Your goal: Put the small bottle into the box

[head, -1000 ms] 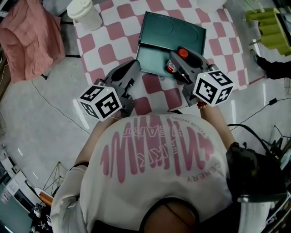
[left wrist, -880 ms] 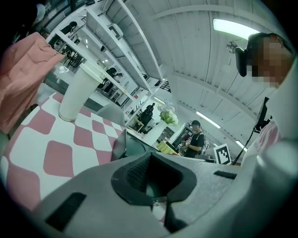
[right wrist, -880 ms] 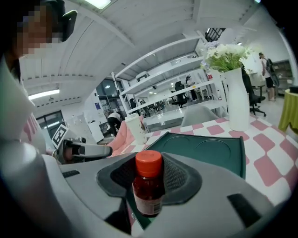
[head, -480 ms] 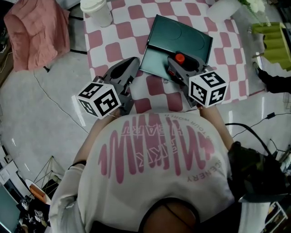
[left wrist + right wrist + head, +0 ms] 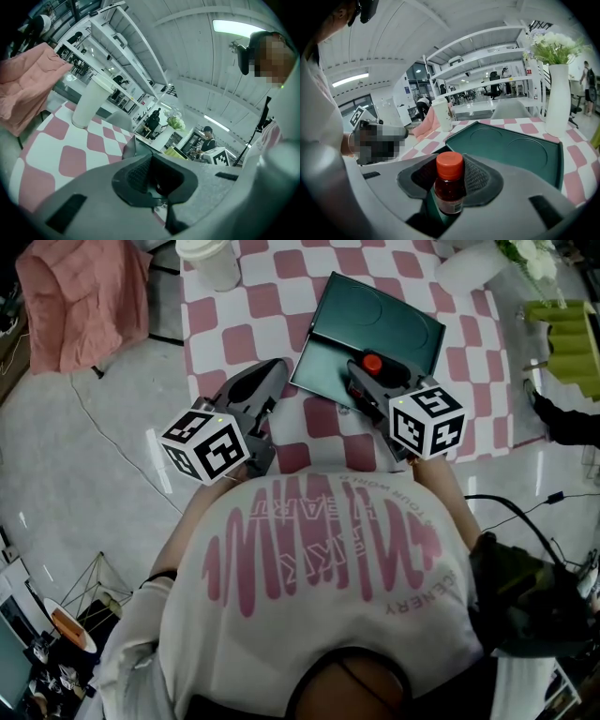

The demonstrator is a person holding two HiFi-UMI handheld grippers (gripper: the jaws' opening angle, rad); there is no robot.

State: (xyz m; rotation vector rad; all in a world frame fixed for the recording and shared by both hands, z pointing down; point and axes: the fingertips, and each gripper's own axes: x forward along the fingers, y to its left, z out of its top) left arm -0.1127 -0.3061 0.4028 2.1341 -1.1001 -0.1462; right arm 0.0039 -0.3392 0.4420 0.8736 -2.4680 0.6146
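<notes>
A small bottle (image 5: 449, 187) with dark red contents and an orange cap (image 5: 372, 362) stands upright between the pads (image 5: 480, 180) of my right gripper (image 5: 364, 374), which is shut on it. It hangs over the near right edge of the dark green box (image 5: 323, 362), whose lid (image 5: 384, 320) with two round hollows lies open behind. The same lid (image 5: 511, 150) fills the middle of the right gripper view. My left gripper (image 5: 265, 381) sits left of the box over the checked cloth, jaws together and empty (image 5: 154, 183).
A pink-and-white checked cloth (image 5: 272, 296) covers the table. A white lidded cup (image 5: 211, 259) stands at the far left, a white vase (image 5: 558, 98) of flowers at the far right. Pink fabric (image 5: 80, 296) lies off the table's left; a green object (image 5: 567, 320) is at the right.
The head view has drifted, so the table sits slightly lower right in it. The right gripper keeps the bottle by the box's near right edge. The left gripper has barely moved.
</notes>
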